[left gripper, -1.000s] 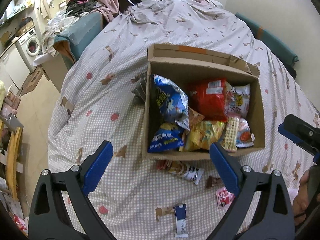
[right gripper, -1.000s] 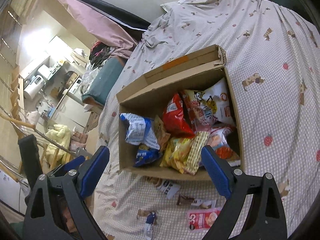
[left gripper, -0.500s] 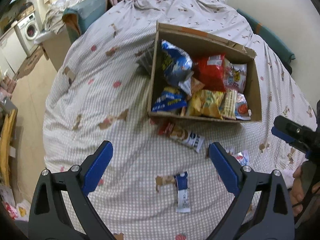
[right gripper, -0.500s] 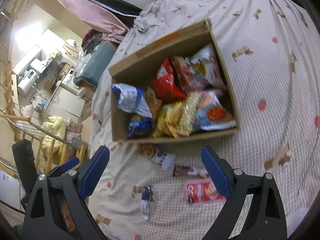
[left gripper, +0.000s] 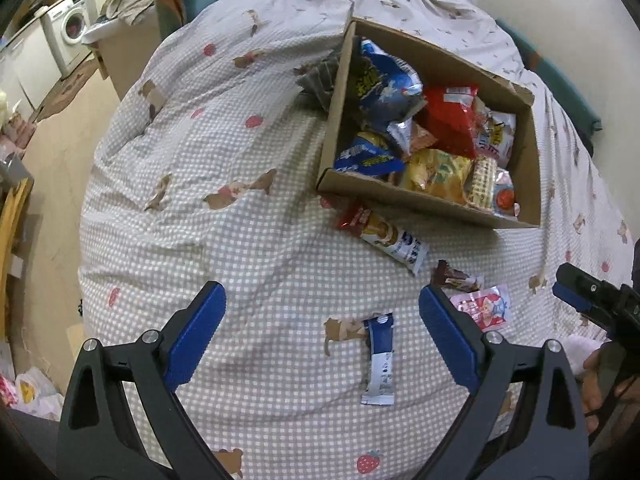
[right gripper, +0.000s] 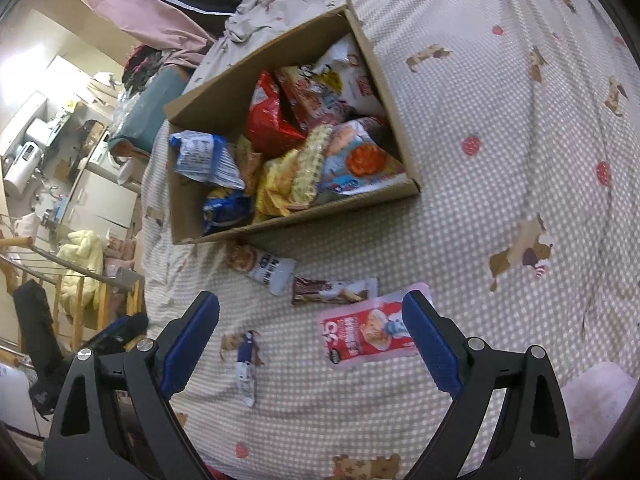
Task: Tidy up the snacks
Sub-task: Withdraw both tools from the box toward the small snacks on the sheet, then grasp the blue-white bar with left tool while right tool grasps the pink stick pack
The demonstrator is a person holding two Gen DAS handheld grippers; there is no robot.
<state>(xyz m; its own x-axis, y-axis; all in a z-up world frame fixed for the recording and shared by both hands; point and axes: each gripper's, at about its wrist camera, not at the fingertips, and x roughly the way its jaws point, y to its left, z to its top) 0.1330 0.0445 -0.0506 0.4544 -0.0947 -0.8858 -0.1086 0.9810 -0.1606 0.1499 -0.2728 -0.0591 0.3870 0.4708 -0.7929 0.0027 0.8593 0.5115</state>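
A cardboard box point(left gripper: 424, 200) point(right gripper: 280, 222) full of snack bags sits on a checked bedspread. Loose on the cover in front of it lie a long red-and-white packet point(left gripper: 384, 236) point(right gripper: 260, 266), a brown bar point(left gripper: 456, 280) point(right gripper: 332, 292), a pink-red pouch point(left gripper: 486, 310) point(right gripper: 368, 336) and a blue-and-white bar point(left gripper: 380, 356) point(right gripper: 245, 364). My left gripper point(left gripper: 322, 320) hangs open above the blue-and-white bar. My right gripper point(right gripper: 310, 330) hangs open too, its right finger just beside the pink-red pouch. Nothing is between either pair of fingers.
A dark striped packet point(left gripper: 320, 80) lies against the box's left wall. The bed drops off to the floor at the left, where a washing machine point(left gripper: 68, 36) and clutter stand. A wall runs behind the bed on the right. A hand point(left gripper: 596, 384) holds the right gripper.
Both grippers have come down and tipped toward the bedspread. The box has slid up and away in both views, and the loose packets in front of it now lie between the fingers.
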